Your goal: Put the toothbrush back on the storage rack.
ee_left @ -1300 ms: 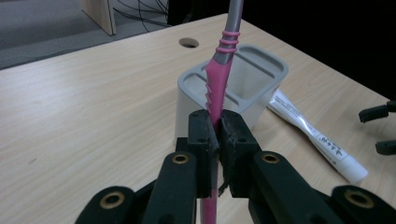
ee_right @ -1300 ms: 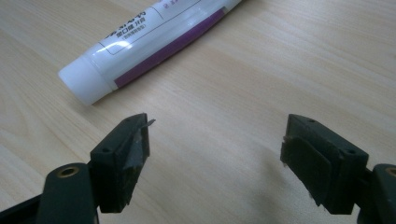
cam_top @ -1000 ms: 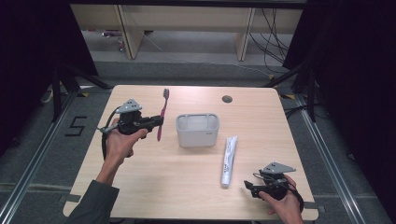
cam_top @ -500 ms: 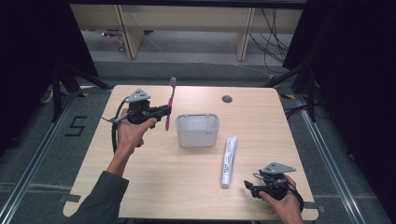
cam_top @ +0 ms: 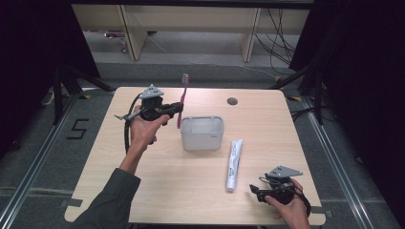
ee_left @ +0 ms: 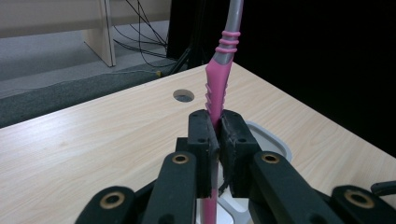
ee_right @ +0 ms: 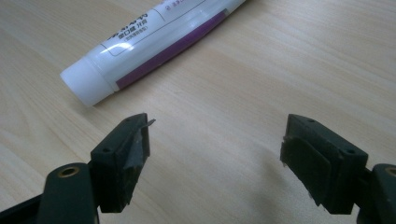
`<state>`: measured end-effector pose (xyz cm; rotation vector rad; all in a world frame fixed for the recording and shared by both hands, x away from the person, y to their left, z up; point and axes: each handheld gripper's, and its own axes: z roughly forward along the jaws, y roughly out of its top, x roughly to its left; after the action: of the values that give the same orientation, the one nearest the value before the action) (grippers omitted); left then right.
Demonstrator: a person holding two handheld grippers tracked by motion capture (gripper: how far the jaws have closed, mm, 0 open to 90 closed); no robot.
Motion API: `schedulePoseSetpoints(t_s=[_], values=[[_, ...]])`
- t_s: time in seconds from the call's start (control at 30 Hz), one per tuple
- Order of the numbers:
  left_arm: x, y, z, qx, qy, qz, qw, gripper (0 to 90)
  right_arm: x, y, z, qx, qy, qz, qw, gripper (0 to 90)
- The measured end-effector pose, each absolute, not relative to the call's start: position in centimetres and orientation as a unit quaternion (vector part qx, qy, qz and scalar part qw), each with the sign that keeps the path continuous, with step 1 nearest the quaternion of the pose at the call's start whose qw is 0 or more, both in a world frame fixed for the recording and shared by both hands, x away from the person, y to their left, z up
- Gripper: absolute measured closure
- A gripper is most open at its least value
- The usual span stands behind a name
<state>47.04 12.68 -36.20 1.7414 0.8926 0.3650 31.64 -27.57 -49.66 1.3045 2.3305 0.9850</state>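
My left gripper (cam_top: 175, 109) is raised above the table's left half and is shut on a pink toothbrush (cam_top: 182, 98), which stands nearly upright with its bristle head at the top. In the left gripper view the jaws (ee_left: 216, 140) pinch the pink handle (ee_left: 217, 91). Just right of it stands a white rectangular tub (cam_top: 202, 132), whose rim (ee_left: 275, 142) shows behind the jaws. A white toothpaste tube (cam_top: 234, 160) lies right of the tub. My right gripper (cam_top: 255, 191) rests open near the front right edge, its jaws (ee_right: 215, 154) apart, the tube's cap (ee_right: 86, 81) just ahead.
A round cable hole (cam_top: 232, 101) sits in the wooden table (cam_top: 157, 191) at the back right. Beyond the far edge are wooden shelf legs and cables on a grey floor. Black curtains flank both sides.
My left gripper has carried the toothbrush up and rightward toward the tub, turning it more upright. The right gripper has stayed still.
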Motion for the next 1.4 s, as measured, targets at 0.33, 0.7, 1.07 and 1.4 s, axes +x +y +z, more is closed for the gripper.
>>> schedulePoseSetpoints(t_s=[0.33,0.7,1.07,1.4], values=[[47.8,12.1,-36.8,0.728,0.384,0.156,0.546,83.0,31.7,-27.6,-49.7,0.453,0.810,0.342,0.145,23.7],[48.3,11.2,-37.5,0.721,0.393,0.159,0.548,83.0,31.7,-27.6,-49.7,0.449,0.811,0.345,0.147,23.7],[48.7,10.3,-38.4,0.723,0.391,0.161,0.546,82.9,31.7,-27.6,-49.8,0.442,0.814,0.345,0.150,23.6],[49.0,10.6,-40.1,0.714,0.406,0.163,0.546,82.9,31.7,-27.7,-49.7,0.439,0.816,0.344,0.151,23.5]])
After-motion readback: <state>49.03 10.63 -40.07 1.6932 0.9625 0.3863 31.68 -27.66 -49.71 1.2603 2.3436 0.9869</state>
